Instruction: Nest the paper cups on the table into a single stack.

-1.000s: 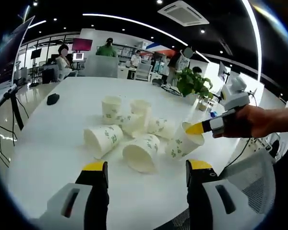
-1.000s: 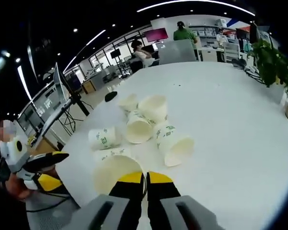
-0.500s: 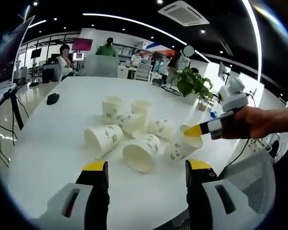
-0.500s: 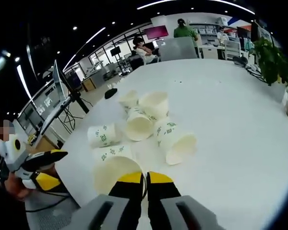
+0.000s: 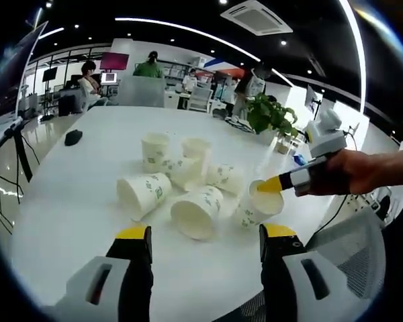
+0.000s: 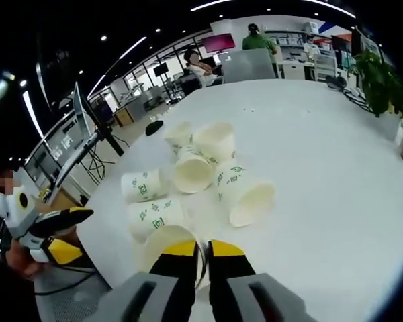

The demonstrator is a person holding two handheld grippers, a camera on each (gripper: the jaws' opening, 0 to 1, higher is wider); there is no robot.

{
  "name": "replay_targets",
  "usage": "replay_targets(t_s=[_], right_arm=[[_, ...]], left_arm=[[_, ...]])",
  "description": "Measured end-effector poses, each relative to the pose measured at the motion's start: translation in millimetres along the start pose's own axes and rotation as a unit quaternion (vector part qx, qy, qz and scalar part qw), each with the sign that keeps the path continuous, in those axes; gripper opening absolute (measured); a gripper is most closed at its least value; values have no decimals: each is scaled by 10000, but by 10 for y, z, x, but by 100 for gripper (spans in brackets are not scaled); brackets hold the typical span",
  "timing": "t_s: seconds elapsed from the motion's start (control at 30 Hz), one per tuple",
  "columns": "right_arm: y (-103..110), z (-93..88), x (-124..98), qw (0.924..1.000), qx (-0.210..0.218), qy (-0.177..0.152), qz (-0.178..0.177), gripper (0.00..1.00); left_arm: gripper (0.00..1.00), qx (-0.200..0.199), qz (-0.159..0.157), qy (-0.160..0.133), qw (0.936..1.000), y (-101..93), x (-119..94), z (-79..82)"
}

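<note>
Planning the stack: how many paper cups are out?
6: two upright cups at the back, three lying, one in the right hand-held gripper. Another may hide among them.

Bare white table (image 5: 67,201) lies open between the left gripper (image 5: 205,236) and the heap of paper cups (image 5: 178,178) at its twelve o'clock. From three o'clock the right gripper (image 5: 264,185), pinching a cup (image 5: 258,204) by the rim, blocks that flank. Beyond the heap the table runs clear, save a dark mouse (image 5: 74,138) at ten o'clock and potted plants (image 5: 270,115) at one.
</note>
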State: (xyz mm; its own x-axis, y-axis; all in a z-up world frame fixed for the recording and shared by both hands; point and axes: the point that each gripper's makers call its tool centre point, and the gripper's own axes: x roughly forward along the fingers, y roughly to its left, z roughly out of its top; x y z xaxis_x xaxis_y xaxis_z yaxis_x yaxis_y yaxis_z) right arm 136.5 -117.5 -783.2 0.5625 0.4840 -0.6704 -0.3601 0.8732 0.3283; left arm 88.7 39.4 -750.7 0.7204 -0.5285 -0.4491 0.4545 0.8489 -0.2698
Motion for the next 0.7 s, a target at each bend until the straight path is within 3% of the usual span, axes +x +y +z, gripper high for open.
replay_targets(t_s=[0.7], right_arm=[[-70,-14,-20,9999,103,-18,-3,5]], left_arm=[[62,47,-12,106,9999,0,15,-39]])
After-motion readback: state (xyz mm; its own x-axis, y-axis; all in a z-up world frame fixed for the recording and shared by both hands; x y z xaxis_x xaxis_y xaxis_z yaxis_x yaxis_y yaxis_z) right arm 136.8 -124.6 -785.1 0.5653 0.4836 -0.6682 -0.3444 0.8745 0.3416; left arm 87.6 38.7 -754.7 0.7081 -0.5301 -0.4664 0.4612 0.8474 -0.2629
